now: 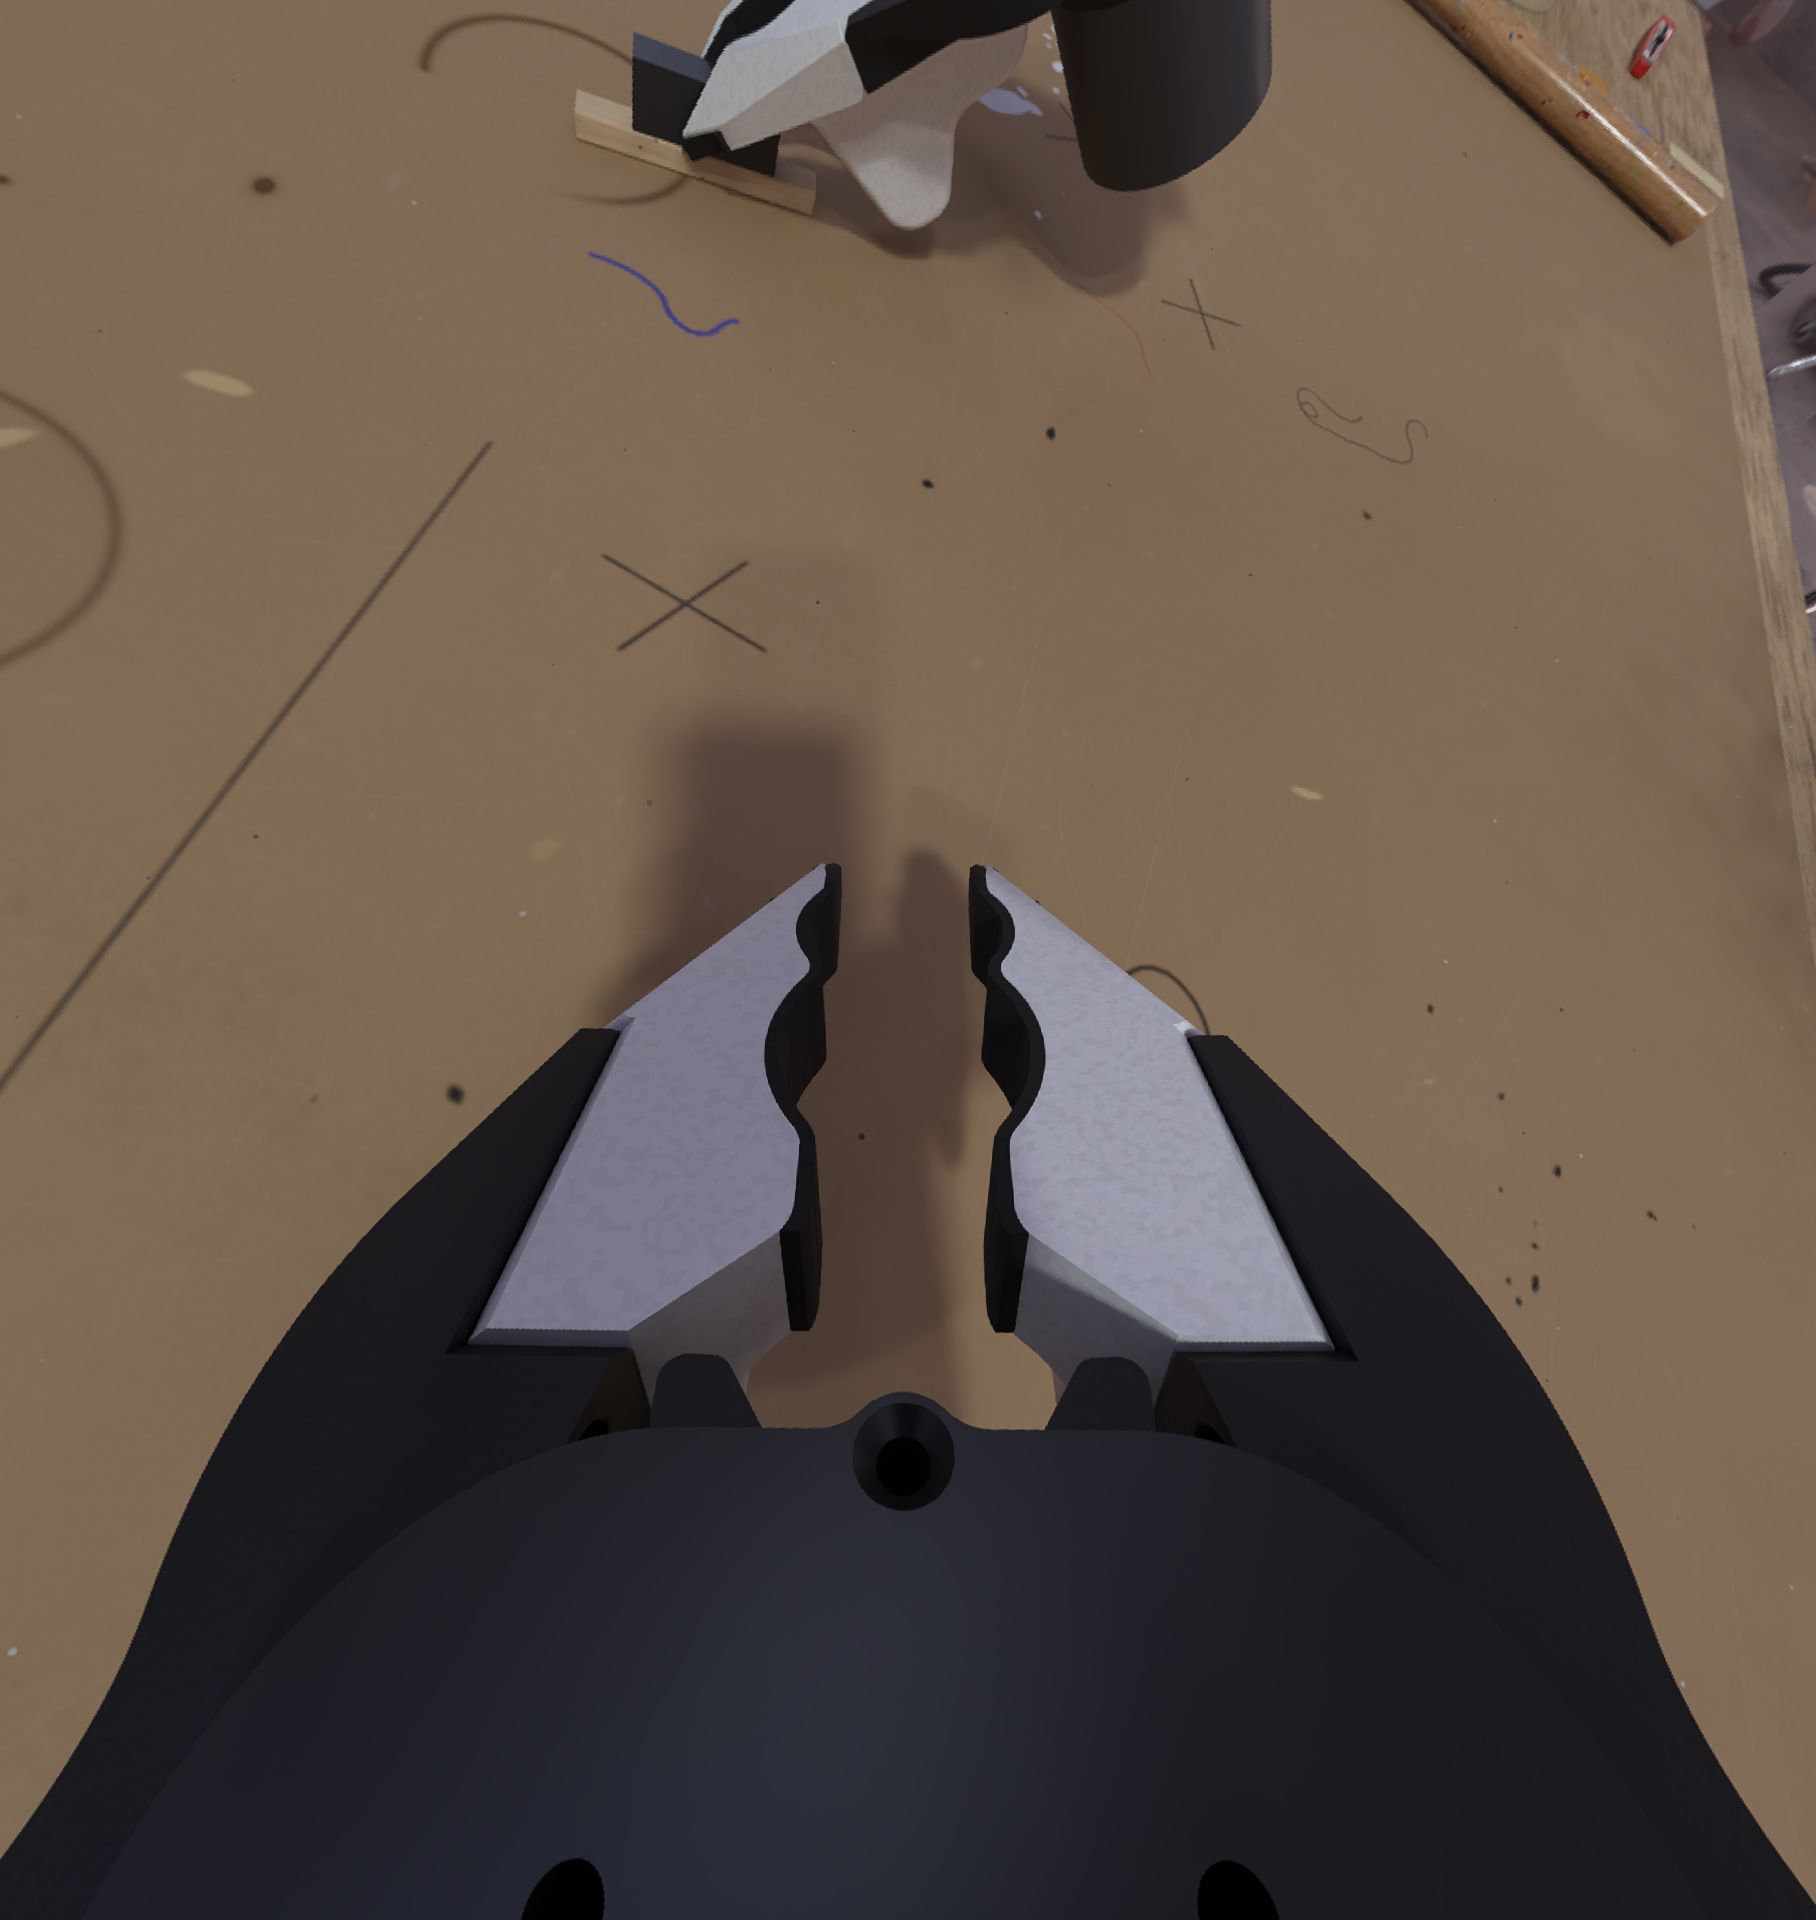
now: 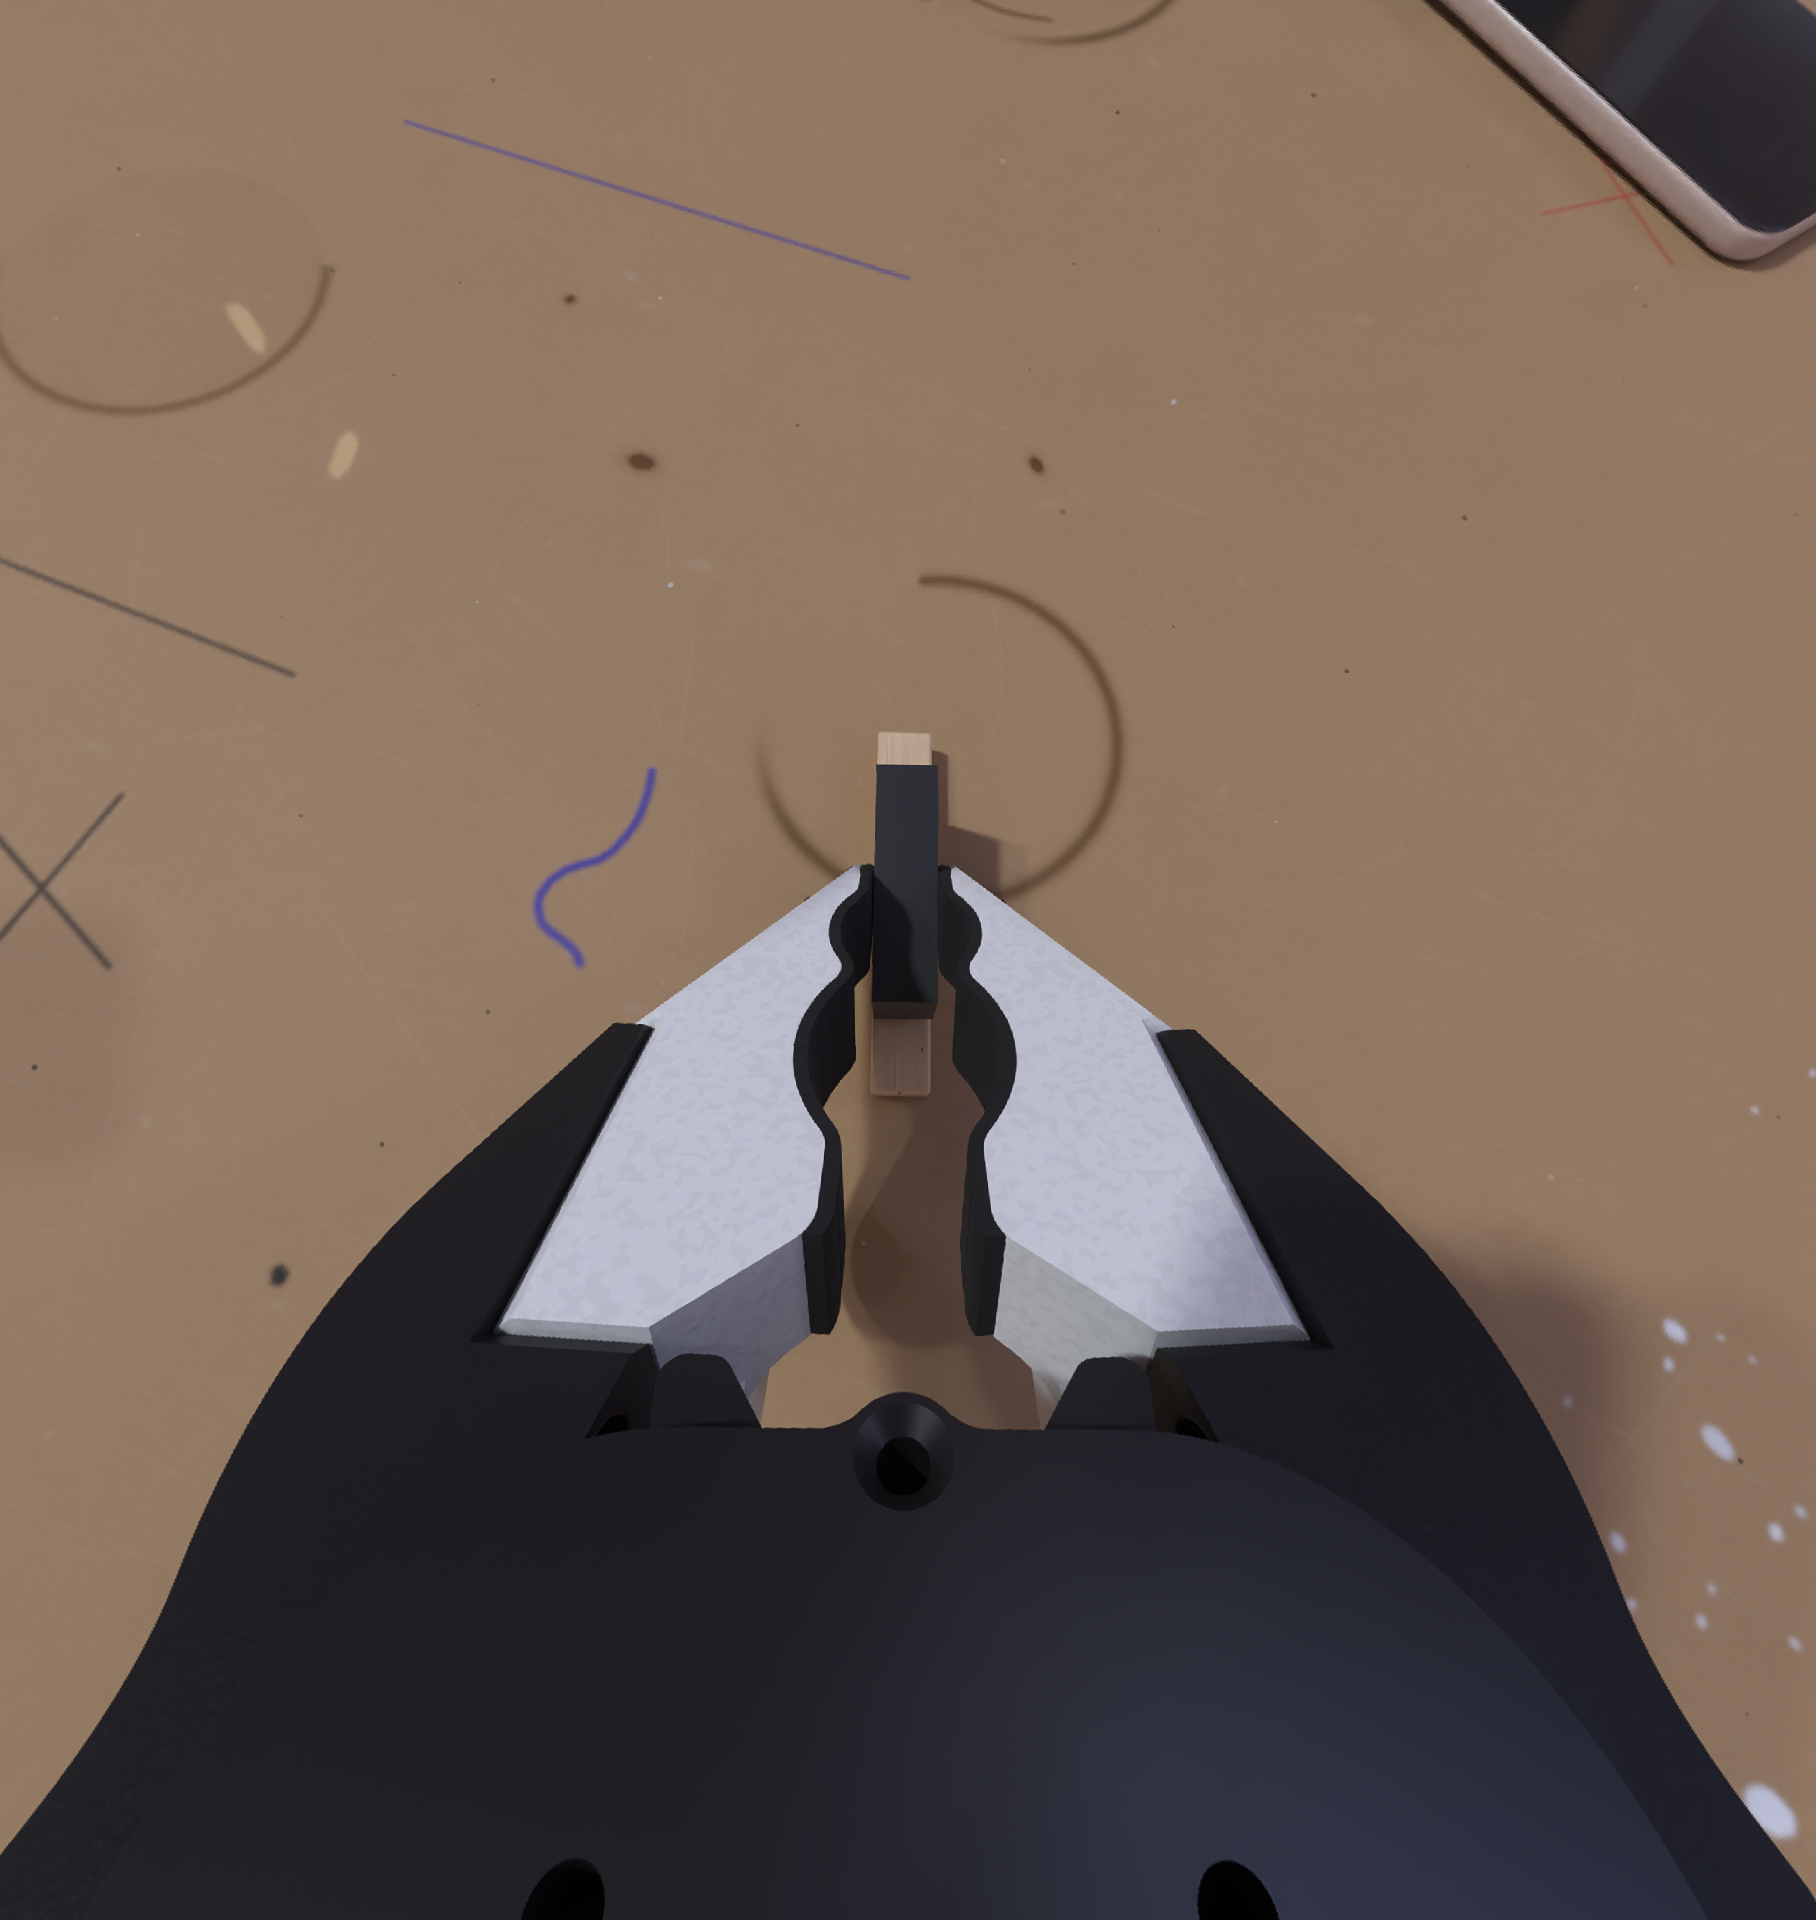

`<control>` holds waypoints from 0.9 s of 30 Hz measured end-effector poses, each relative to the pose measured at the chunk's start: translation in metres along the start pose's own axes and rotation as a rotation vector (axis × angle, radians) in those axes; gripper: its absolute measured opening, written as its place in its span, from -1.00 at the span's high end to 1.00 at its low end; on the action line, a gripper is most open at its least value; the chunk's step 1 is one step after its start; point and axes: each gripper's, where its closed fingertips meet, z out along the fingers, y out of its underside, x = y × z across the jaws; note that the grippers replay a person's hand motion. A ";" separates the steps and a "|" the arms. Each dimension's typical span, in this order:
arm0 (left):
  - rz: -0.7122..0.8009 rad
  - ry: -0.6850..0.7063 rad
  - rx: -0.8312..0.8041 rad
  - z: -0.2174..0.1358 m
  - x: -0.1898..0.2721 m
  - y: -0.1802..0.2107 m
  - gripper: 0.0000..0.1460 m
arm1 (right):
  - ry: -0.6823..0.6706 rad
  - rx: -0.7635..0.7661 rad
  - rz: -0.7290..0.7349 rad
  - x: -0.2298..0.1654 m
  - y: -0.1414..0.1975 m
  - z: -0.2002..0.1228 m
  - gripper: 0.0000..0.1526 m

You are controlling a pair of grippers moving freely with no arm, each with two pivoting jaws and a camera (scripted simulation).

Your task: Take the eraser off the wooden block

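Scuffed brown worktop (image 2: pixel 1403 727) w/ pen marks, phone (image 2: pixel 1704 114) at far corner.

Right gripper (image 2: pixel 905 883) closed on black eraser (image 2: pixel 905 883), pads touching both sides; eraser lying lengthwise atop thin pale wooden block (image 2: pixel 901 1060), block ends poking out front & back. Left gripper (image 1: pixel 904 883) well apart, parted a little, holding nothing. Risk, as judged: block thin & light, may drag or lift along w/ eraser if pads catch its edges; tip-only grip may slip. Eraser: matte black, narrow rectangular bar, sharp-edged.
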 end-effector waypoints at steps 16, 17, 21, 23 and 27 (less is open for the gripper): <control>0.008 0.005 -0.004 0.003 0.005 -0.004 0.67 | -0.430 0.455 0.449 -0.010 -0.052 -0.061 0.86; 0.006 0.004 -0.004 0.003 0.005 -0.003 0.67 | -0.427 0.449 0.439 -0.011 -0.051 -0.061 0.86; 0.002 0.004 -0.012 0.004 0.005 -0.001 0.67 | -0.231 0.270 0.261 -0.005 -0.026 -0.043 0.86; 0.002 0.006 -0.015 0.005 0.005 0.000 0.67 | -0.102 0.166 0.135 0.000 -0.011 -0.032 0.86; 0.014 0.009 -0.023 0.006 0.005 0.000 0.67 | -0.007 0.041 0.014 0.001 0.005 -0.017 0.86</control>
